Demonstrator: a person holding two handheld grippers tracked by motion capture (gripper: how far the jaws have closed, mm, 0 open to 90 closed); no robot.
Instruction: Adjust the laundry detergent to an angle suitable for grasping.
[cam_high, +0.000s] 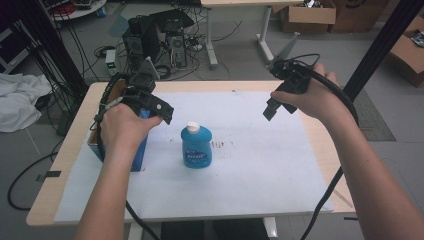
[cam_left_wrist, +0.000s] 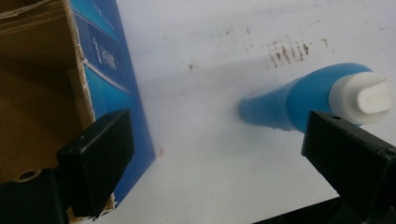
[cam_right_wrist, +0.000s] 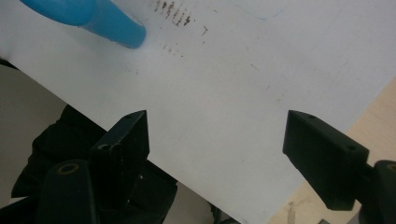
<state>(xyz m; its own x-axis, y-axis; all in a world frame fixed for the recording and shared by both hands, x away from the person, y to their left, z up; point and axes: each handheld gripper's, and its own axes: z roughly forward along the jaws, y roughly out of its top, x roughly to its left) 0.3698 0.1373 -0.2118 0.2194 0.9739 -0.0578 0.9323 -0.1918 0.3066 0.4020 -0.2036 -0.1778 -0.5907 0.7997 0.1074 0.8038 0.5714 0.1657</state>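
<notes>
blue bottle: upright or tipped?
Upright. The blue bottle stands on its base on the white sheet, white cap on top; neither gripper touches it.

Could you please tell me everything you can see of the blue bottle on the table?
The blue bottle stands upright near the middle of the white sheet. It looks like glossy plastic, wider at the base, narrowing to a white cap, which is on. A label with white lettering faces the person. Neither gripper touches it; the blue box stands apart at its left.

Blue bottle (cam_high: 196, 147), white cap (cam_high: 193, 127); blue box (cam_high: 138, 150), seemingly brown inside.
</notes>
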